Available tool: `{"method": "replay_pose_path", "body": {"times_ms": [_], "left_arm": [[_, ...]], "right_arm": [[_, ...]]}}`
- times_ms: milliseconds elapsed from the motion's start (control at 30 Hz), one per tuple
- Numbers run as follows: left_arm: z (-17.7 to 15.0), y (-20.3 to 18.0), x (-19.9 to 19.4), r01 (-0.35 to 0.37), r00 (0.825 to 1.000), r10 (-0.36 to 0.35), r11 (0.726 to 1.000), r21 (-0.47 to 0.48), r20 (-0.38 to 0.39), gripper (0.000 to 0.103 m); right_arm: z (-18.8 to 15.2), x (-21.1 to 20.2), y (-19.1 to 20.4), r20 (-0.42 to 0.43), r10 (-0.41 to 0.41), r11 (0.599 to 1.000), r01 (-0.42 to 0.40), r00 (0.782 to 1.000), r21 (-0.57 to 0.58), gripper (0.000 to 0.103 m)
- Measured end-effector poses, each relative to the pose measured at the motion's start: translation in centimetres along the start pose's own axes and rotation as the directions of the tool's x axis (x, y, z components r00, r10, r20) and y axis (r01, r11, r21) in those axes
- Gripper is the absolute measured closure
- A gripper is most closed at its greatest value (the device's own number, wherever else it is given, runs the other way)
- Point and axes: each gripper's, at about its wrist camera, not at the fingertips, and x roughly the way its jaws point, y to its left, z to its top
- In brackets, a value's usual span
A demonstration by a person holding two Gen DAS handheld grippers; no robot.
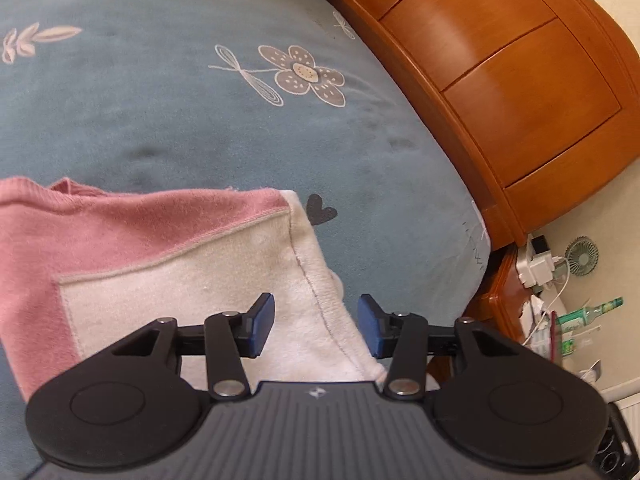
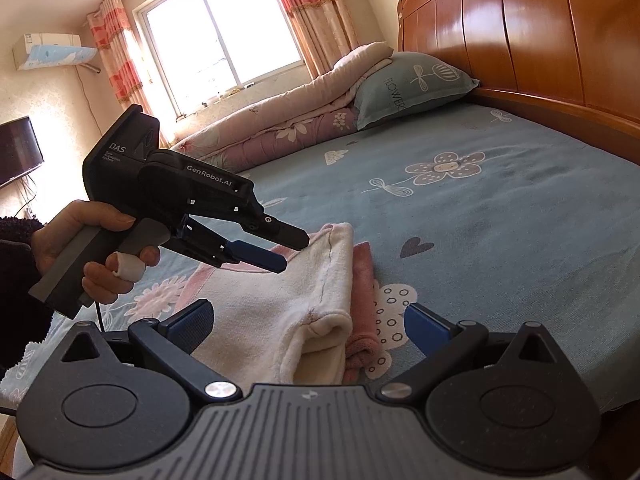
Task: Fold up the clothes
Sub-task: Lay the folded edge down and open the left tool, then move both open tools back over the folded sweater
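A pink and cream fleece garment (image 1: 180, 264) lies folded on the blue flowered bedsheet (image 1: 200, 120). In the right wrist view the garment (image 2: 280, 312) shows as a cream layer over a pink layer, its folded end facing the camera. My left gripper (image 1: 316, 326) is open and empty, hovering just above the cream part near its stitched hem. It also shows in the right wrist view (image 2: 294, 250), held in a hand above the garment. My right gripper (image 2: 308, 326) is open wide and empty, its jaws either side of the folded end.
A wooden headboard (image 2: 520, 40) runs along the right. A pillow (image 2: 408, 84) and a rolled quilt (image 2: 288, 120) lie at the far end of the bed. A wooden nightstand (image 1: 500, 312) with a charger, small fan and bottle stands beside the bed.
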Motion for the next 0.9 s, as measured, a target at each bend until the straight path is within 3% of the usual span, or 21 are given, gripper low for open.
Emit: {"method": "replay_pose_path", "body": {"times_ms": [100,233,333,400,533,667,767,900], "left_arm": [[-1.0,0.7,-2.3,-0.130,0.990,0.124,0.987,0.095,0.064,0.054],[-2.6,2.7,-4.5,-0.216,0.972,0.203,0.969,0.117,0.115,0.052],[-4.1,3.4,-5.1,-0.241,0.966,0.221,0.958,0.156,0.130,0.051],[-5.0,3.6,-5.4,-0.247,0.964,0.222,0.950,0.190,0.143,0.051],[-6.2,3.3,-4.6,-0.236,0.968,0.199,0.932,0.277,0.156,0.050],[-6.7,3.5,-2.0,-0.264,0.964,0.231,0.904,0.338,0.133,0.047],[-6.2,3.5,-2.0,-0.256,0.965,0.224,0.911,0.322,0.135,0.047],[-5.2,3.6,-3.3,-0.217,0.967,0.163,0.928,0.301,0.197,0.047]], "right_arm": [[0.1,1.3,1.0,-0.042,0.076,0.997,-0.077,0.996,-0.019,0.000],[-0.2,3.9,3.1,-0.126,0.197,0.978,-0.204,0.972,-0.043,0.000],[-0.7,5.9,4.7,-0.188,0.265,0.957,-0.282,0.946,-0.072,0.000],[-1.2,7.2,5.3,-0.207,0.253,0.954,-0.279,0.945,-0.111,0.000],[-1.4,8.6,2.7,-0.225,0.121,0.982,-0.150,0.967,-0.116,0.000],[-1.1,8.0,0.7,-0.236,0.150,0.981,-0.175,0.960,-0.088,0.000],[-0.9,7.5,1.6,-0.245,0.089,0.978,-0.131,0.965,-0.160,0.000],[0.1,6.7,2.9,-0.228,0.097,0.969,-0.144,0.969,-0.201,0.000]]}}
